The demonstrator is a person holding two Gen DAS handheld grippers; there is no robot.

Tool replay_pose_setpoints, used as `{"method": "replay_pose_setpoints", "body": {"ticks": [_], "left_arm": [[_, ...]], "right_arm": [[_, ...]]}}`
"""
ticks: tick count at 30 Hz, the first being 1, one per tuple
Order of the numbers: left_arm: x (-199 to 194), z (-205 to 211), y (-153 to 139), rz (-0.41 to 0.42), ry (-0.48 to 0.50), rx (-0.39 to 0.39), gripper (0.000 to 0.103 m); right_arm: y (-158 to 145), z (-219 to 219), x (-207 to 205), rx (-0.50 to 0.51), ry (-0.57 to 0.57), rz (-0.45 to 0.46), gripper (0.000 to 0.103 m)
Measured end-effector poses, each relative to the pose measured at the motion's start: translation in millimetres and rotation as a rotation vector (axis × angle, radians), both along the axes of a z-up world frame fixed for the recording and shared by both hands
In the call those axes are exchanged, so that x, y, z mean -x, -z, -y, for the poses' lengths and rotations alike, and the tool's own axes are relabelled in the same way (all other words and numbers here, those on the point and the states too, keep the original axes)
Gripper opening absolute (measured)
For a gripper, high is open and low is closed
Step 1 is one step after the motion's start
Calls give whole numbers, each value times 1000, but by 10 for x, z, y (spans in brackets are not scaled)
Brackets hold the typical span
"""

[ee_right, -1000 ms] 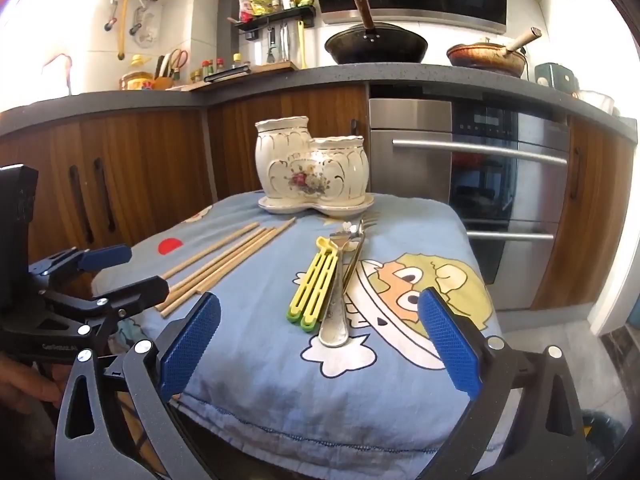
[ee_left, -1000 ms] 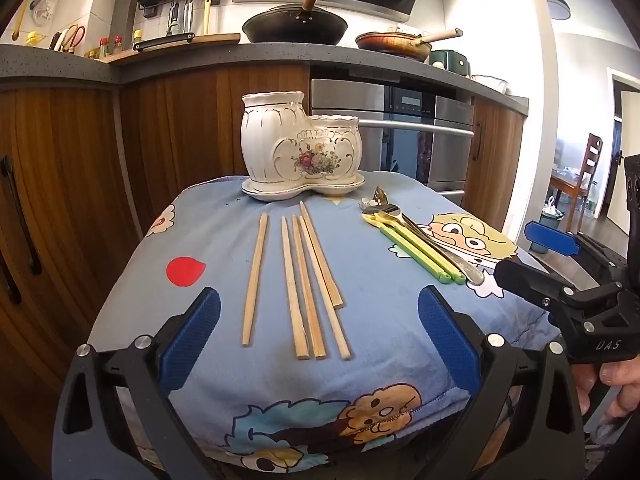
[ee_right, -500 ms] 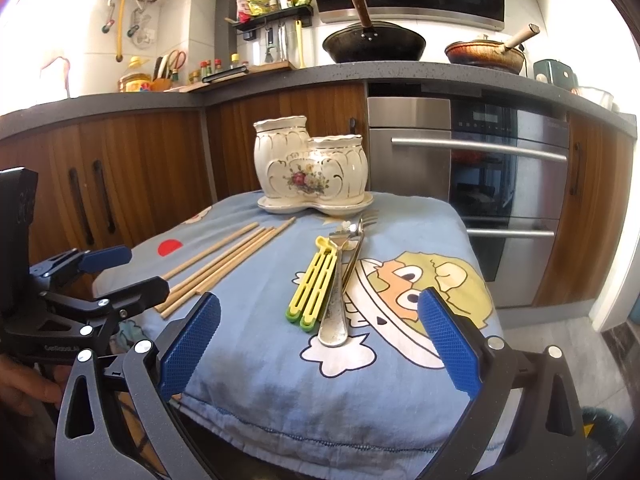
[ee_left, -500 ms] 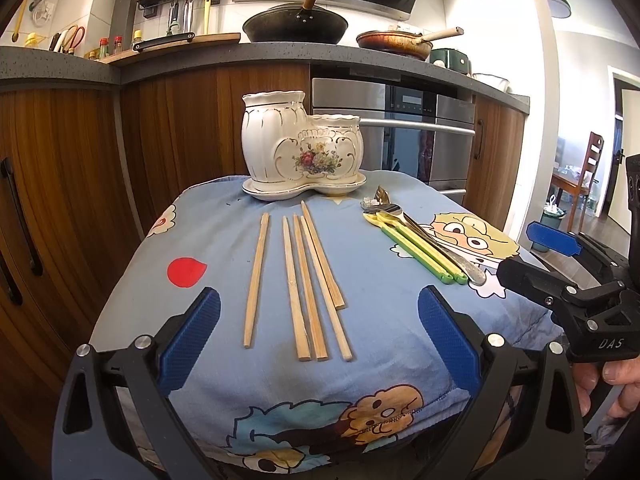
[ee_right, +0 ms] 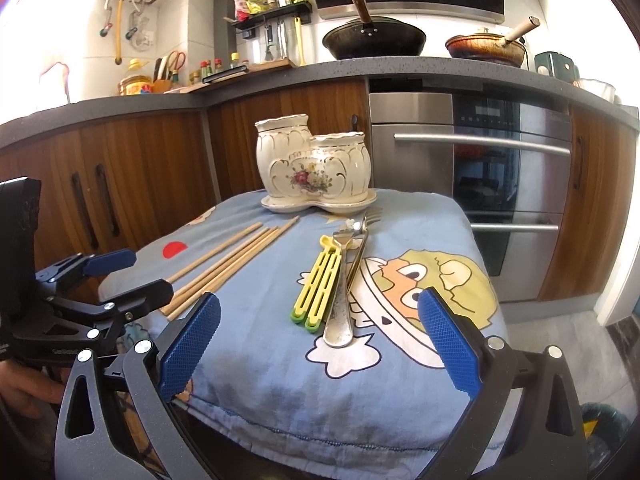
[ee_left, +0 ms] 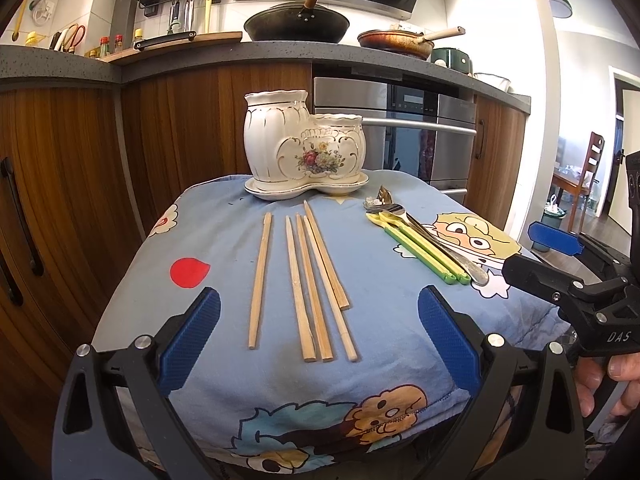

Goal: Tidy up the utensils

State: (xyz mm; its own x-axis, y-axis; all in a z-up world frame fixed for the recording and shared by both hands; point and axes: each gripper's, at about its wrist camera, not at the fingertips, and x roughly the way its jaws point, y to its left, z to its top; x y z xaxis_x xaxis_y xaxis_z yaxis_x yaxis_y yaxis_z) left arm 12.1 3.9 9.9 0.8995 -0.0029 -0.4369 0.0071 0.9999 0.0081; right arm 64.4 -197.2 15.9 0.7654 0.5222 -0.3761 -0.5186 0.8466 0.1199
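A white ceramic two-cup utensil holder (ee_left: 304, 146) (ee_right: 314, 164) stands at the far side of a blue cartoon cloth (ee_left: 224, 240). Several wooden chopsticks (ee_left: 308, 280) (ee_right: 232, 258) lie in front of it. Yellow-green plastic utensils (ee_left: 420, 250) (ee_right: 320, 280) and metal cutlery (ee_left: 444, 248) (ee_right: 340, 304) lie to the right. My left gripper (ee_left: 318, 344) is open and empty at the near edge, before the chopsticks. My right gripper (ee_right: 318, 344) is open and empty, before the cutlery.
Wooden kitchen cabinets (ee_left: 60, 168) and a steel oven (ee_right: 472, 168) stand behind the table. A wok (ee_left: 296, 26) and a pan (ee_left: 396, 40) sit on the counter. A chair (ee_left: 588, 176) is in the room to the right.
Both grippers have drifted very slightly; the scene is almost the same. No utensil has moved.
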Motion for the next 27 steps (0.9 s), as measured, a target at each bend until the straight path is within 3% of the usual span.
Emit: {"method": "replay_pose_setpoints", "body": {"ticks": [27], "left_arm": [[-66, -93, 2, -23, -13, 17, 98]], "right_arm": [[-56, -16, -32, 11, -4, 2, 98]]}}
